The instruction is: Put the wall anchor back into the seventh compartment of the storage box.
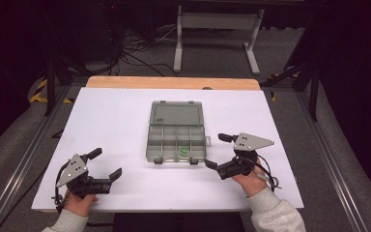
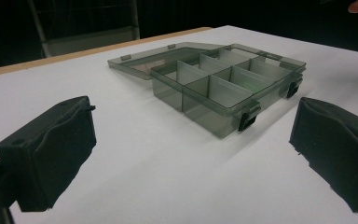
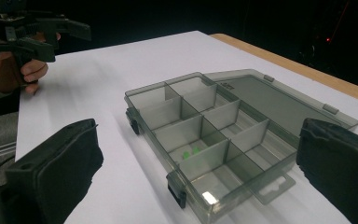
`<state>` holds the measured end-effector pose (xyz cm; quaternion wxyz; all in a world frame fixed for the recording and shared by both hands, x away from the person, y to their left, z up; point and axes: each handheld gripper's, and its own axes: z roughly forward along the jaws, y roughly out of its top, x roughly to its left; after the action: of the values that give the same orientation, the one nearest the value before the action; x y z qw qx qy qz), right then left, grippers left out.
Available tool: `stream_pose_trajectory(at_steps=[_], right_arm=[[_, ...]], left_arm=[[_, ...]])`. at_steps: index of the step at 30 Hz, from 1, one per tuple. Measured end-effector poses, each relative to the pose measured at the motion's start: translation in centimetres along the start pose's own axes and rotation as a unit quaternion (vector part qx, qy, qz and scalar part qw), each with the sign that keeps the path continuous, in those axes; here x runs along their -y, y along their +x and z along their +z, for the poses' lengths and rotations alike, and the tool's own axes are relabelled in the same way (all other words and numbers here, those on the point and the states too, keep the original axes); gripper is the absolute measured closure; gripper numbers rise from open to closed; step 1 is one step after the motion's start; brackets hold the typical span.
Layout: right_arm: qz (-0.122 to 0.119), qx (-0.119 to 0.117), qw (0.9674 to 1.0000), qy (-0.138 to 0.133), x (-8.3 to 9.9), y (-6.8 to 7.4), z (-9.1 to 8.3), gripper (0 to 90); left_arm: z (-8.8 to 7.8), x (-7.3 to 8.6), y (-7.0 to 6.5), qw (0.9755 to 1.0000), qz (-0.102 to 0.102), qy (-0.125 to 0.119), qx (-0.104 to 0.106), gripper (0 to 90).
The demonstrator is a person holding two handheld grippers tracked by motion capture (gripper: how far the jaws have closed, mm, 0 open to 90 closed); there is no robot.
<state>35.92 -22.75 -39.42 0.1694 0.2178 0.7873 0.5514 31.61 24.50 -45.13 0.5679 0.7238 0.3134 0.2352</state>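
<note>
Centre of white table (image 1: 125, 125): smoky grey compartment box (image 1: 176, 143), lid (image 1: 176, 113) thrown back flat toward the far edge, small green pieces (image 1: 185, 149) in a near-row compartment. Just beside the box's near right corner, right gripper (image 1: 216, 151), jaws spread wide, nothing between. Well apart at near left, left gripper (image 1: 107, 163), jaws likewise wide and empty, pointed toward the box.

The small green pieces (image 3: 190, 152) in the organizer box (image 3: 158, 100) are too small to identify
</note>
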Motion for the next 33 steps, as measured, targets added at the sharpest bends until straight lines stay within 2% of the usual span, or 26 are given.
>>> stream_pose_trajectory(at_steps=[2, 5, 8, 14, 20, 23, 27, 32, 33], right_arm=[[0.003, 0.006, 0.9999, -0.010, 0.9, -0.1, -0.7, 0.0], [0.008, 0.007, 0.9998, -0.018, 1.5, -0.3, -1.0, 0.0], [0.008, 0.020, 0.9995, -0.025, 2.2, -0.5, -1.6, 0.0], [0.011, 0.033, 0.9987, -0.038, 3.2, -0.6, -1.9, 0.0], [0.027, 0.048, 0.9977, -0.038, 4.7, -1.0, -2.4, 0.0], [0.025, 0.058, 0.9973, -0.038, 5.3, -1.2, -2.5, 0.0], [0.019, 0.072, 0.9970, -0.023, 6.0, -1.5, -2.4, 0.0], [0.019, 0.075, 0.9968, -0.022, 6.4, -1.5, -2.1, 0.0], [0.020, 0.075, 0.9968, -0.021, 6.4, -1.5, -2.0, 0.0]], left_arm=[[0.0, 0.0, 0.0, 1.0000, -0.002, -0.001, -0.001, 0.6], [0.0, 0.0, 0.0, 1.0000, -0.003, -0.001, 0.000, 0.6], [0.0, 0.0, 0.0, 1.0000, -0.003, -0.001, 0.001, 0.6], [0.0, 0.0, 0.0, 1.0000, -0.004, -0.002, 0.001, 0.6], [0.0, 0.0, 0.1, 1.0000, -0.003, -0.002, -0.002, 0.6], [0.0, 0.1, 0.2, 1.0000, -0.002, 0.001, -0.001, 0.5], [0.0, 0.2, 0.4, 1.0000, -0.005, -0.004, -0.003, 0.5], [-0.2, 0.5, 0.8, 0.9999, -0.010, -0.003, -0.006, 0.3], [-0.2, 0.6, 0.8, 0.9998, -0.017, -0.009, -0.008, 0.2]])
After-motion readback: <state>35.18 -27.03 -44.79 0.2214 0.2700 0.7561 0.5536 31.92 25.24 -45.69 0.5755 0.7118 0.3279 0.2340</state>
